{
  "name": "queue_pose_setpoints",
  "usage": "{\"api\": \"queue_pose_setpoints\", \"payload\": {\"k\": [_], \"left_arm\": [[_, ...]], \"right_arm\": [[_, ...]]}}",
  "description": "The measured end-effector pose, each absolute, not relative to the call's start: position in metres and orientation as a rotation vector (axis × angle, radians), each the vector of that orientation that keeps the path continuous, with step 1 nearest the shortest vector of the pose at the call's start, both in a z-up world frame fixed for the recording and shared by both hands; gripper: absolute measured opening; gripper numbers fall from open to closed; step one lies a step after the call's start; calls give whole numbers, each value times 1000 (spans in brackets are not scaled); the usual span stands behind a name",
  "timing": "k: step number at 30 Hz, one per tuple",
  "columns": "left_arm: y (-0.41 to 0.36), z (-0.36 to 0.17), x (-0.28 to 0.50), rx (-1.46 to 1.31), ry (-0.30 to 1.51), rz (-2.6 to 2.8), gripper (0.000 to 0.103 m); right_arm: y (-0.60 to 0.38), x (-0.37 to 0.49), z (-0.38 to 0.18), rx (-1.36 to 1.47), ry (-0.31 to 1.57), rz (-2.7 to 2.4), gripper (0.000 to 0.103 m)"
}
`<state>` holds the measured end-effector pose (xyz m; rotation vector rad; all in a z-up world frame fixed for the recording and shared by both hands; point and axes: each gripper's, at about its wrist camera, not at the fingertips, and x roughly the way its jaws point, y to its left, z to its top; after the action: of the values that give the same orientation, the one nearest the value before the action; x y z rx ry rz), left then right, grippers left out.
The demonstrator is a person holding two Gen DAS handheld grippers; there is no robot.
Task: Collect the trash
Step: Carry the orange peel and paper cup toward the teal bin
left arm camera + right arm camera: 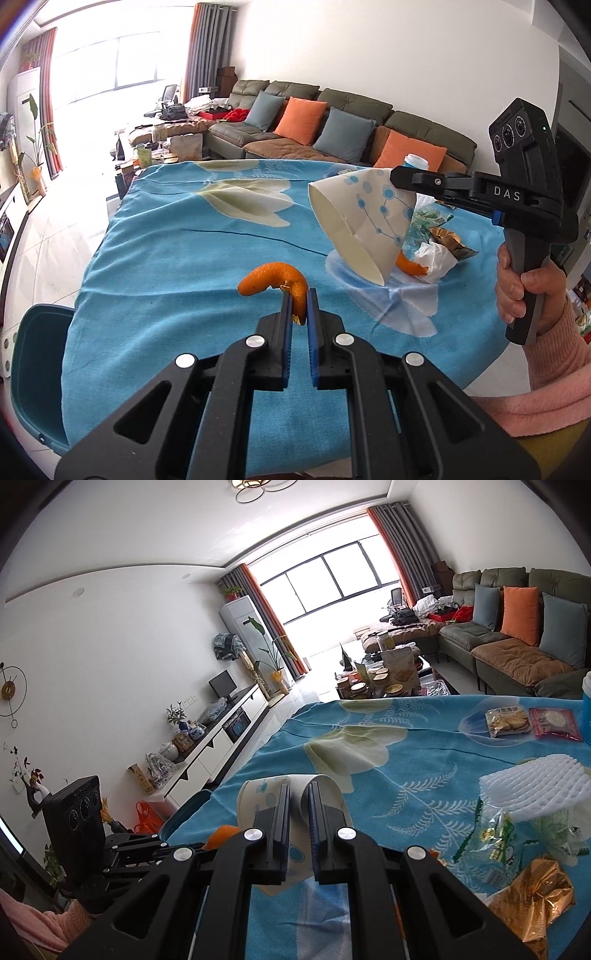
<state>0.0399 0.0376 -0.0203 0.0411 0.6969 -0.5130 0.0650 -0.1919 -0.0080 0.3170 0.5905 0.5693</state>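
My left gripper is shut on a curled orange peel and holds it above the blue flowered tablecloth. My right gripper is shut on a squashed white paper cup with blue dots, held in the air; the cup also shows in the left wrist view, mouth tilted down and left. The peel shows in the right wrist view just left of my right fingers. A second peel and a crumpled white tissue lie on the cloth behind the cup.
On the right of the table lie a white foam net, a green printed plastic bag, a gold foil wrapper, two snack packets and a blue bottle. A teal chair stands at the left table edge.
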Motion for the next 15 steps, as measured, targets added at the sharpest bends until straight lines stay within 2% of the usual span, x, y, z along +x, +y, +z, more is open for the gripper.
{"api": "queue_pose_setpoints", "payload": {"k": [15], "left_arm": [[112,-11,26,4,678,-346,8]], "right_arm": [[-117,93,-14,291,661,714,8]]}}
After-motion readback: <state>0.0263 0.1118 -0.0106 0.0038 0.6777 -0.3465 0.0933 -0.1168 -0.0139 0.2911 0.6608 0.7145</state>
